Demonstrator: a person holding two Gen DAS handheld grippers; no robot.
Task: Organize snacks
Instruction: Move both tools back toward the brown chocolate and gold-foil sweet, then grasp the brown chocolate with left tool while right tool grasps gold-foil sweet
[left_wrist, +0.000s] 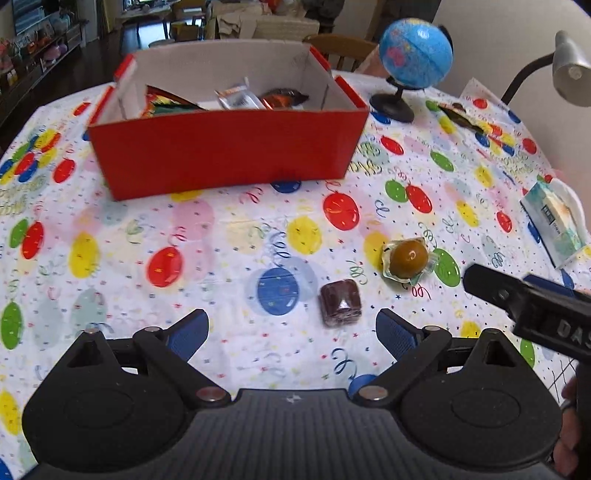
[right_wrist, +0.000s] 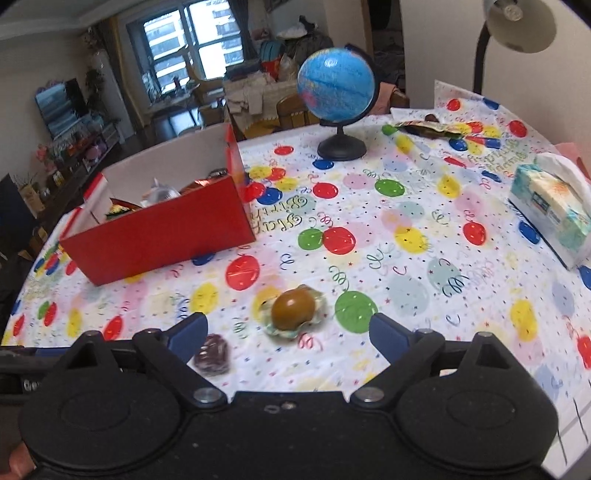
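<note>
Inside red box (left_wrist: 229, 155), wrapped snacks (left_wrist: 240, 98)

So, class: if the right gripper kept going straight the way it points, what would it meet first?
Most likely the brown wrapped egg, lying on the tablecloth just ahead between the open right gripper fingers; depth is uncertain.

Right hand-held gripper (right_wrist: 288, 332) gapes above the wrapped egg (right_wrist: 293, 309).

A large grid-paned window (right_wrist: 192, 48) brightens the far wall; a dark low shelf unit (right_wrist: 74, 155) lines the left wall beside dark flooring (left_wrist: 99, 59).
</note>
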